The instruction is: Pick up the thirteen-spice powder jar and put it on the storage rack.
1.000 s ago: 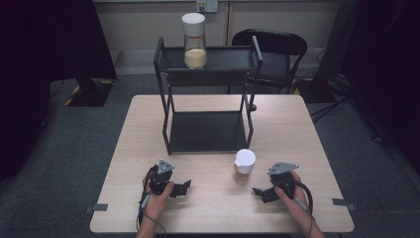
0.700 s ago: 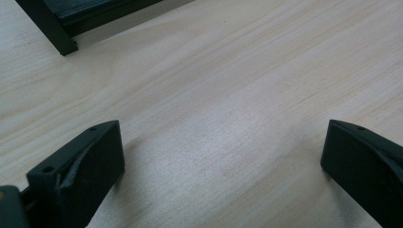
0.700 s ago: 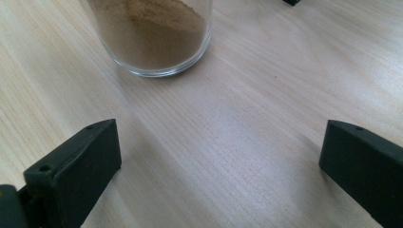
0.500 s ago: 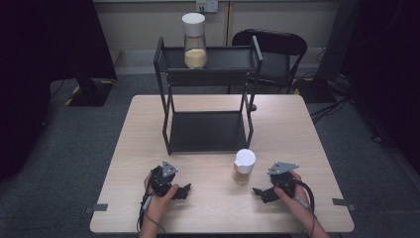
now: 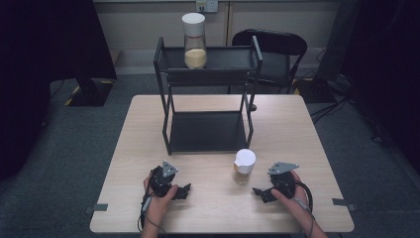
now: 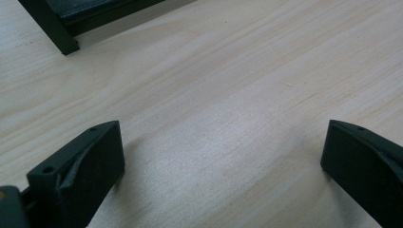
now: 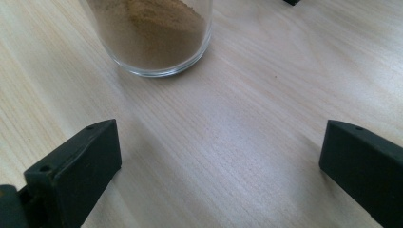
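While both grippers rest open, jar (image 5: 244, 166) stands upright near right gripper (image 5: 262, 192), untouched

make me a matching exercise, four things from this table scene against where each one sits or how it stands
Things:
1. tall jar
2. small jar
3. left gripper
4. chair

Places or states:
A. on the table between rack and right gripper
B. behind the table
C. on the rack's top shelf
D. jaws open, nothing between them

Pairs: 1-C, 2-A, 3-D, 4-B
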{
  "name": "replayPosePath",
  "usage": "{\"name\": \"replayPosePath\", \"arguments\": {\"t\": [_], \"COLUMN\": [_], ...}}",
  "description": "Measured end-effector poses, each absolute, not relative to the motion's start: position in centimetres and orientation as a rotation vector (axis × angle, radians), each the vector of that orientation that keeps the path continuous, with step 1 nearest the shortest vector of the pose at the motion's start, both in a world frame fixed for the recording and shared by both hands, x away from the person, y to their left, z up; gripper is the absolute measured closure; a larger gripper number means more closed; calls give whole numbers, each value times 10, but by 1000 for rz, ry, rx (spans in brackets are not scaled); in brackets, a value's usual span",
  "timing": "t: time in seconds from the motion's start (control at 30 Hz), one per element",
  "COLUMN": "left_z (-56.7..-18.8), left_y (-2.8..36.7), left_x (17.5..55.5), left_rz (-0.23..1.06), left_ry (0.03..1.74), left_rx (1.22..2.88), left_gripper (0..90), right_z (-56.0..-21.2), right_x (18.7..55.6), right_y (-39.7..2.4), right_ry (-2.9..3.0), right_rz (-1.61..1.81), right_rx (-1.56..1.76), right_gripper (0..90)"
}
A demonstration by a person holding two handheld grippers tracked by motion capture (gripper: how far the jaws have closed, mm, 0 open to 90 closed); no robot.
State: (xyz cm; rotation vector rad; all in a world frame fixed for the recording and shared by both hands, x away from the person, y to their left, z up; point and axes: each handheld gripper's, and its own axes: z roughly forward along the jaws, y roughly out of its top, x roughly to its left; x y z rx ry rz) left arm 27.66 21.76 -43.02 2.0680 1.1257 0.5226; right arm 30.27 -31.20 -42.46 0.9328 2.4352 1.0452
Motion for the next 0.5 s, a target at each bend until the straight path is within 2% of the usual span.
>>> {"name": "replayPosePath", "arguments": {"t": [0.5], "left_z": [-430], "left_y": [218], "left_x": [277], "left_rz": [522], "left_ry": [1126], "left_rx": [2068], "left_gripper": [0], "right_z": [-424], "right_x": [304], "right_y": [-308], "right_ry": [2439], "right_rz": [1085], "right_rx": [911], "right_gripper": [11]}}
